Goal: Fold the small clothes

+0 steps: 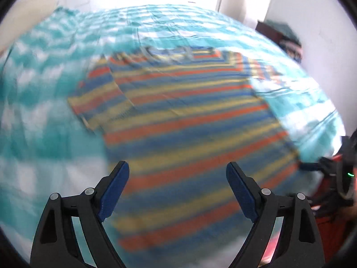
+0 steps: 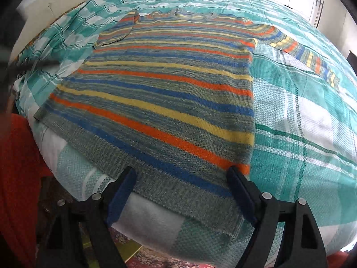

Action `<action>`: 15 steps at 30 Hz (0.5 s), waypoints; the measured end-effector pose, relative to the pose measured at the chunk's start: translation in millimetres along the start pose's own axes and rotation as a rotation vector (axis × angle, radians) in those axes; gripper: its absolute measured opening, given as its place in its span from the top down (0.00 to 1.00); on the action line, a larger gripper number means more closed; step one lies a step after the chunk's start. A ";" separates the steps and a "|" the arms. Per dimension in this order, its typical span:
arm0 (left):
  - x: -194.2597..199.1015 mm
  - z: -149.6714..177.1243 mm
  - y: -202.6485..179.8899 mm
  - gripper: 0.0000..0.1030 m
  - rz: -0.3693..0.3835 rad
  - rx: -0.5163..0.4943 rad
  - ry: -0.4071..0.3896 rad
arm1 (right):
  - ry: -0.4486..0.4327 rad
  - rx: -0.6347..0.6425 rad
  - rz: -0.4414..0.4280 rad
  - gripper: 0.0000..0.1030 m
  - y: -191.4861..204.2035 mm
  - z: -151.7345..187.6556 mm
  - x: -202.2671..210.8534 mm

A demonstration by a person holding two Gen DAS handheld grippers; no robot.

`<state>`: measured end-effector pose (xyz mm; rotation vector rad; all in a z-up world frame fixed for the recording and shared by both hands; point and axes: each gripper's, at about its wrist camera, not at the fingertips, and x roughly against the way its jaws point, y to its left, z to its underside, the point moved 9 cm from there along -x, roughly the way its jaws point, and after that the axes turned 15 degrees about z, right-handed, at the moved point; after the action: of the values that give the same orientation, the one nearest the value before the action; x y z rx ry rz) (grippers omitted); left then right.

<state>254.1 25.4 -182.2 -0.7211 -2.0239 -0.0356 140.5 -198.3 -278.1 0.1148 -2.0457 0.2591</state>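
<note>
- No text, label, brand, number or sign can be read in either wrist view.
- The left wrist view is too blurred to show any lettering.

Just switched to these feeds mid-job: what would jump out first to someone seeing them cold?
The striped knit sweater, banded in orange, blue and yellow, lies spread flat on the teal-and-white checked bedsheet; one sleeve is folded in, the other stretched out sideways. The right gripper hangs open over the hem near a bottom corner. The left gripper, also open, hovers above the body in a motion-blurred view.
</note>
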 end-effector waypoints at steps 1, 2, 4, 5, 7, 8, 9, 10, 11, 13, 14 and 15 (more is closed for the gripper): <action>-8.6 -9.3 14.7 0.17 -0.046 -0.047 0.026 | -0.003 0.004 -0.002 0.15 1.0 -0.1 1.1; -18.4 -16.1 27.4 0.22 -0.086 -0.082 0.052 | -0.005 0.003 -0.005 0.15 0.8 -0.5 0.9; -44.9 -23.2 54.5 0.26 -0.119 -0.110 0.116 | -0.005 -0.002 -0.012 0.12 -0.2 -1.7 1.7; -57.1 -23.1 63.3 0.27 -0.121 -0.108 0.138 | -0.004 -0.007 -0.014 0.12 -0.9 -1.8 1.4; -83.3 -22.0 81.8 0.27 -0.135 -0.104 0.183 | -0.002 -0.011 -0.015 0.10 -1.0 -1.5 1.1; -93.3 -20.2 86.5 0.25 -0.139 -0.112 0.206 | -0.002 -0.011 -0.015 0.09 -0.2 -1.3 0.9; -101.9 -18.8 89.3 0.22 -0.137 -0.128 0.223 | -0.002 -0.009 -0.013 0.08 0.9 -1.4 0.4; -108.4 -21.1 92.5 0.17 -0.140 -0.144 0.215 | -0.004 -0.006 -0.010 0.07 1.7 -1.4 0.0; -108.2 -25.0 94.0 0.18 -0.137 -0.142 0.200 | -0.005 -0.002 -0.006 0.06 2.7 -1.0 -0.4; -105.6 -32.1 100.9 0.54 -0.099 -0.090 0.176 | -0.007 0.002 -0.001 0.05 4.1 -0.4 -0.5; -102.3 -35.4 106.1 0.98 -0.095 -0.064 0.168 | -0.007 0.000 0.000 0.05 4.2 -0.1 -0.2; -98.7 -38.0 114.3 0.94 -0.097 -0.035 0.168 | -0.007 -0.005 0.000 0.05 4.0 0.1 -0.1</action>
<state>378.0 61.3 -269.5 -0.6195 -1.8992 -0.1827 139.6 -194.5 -278.7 0.1129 -2.0531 0.2538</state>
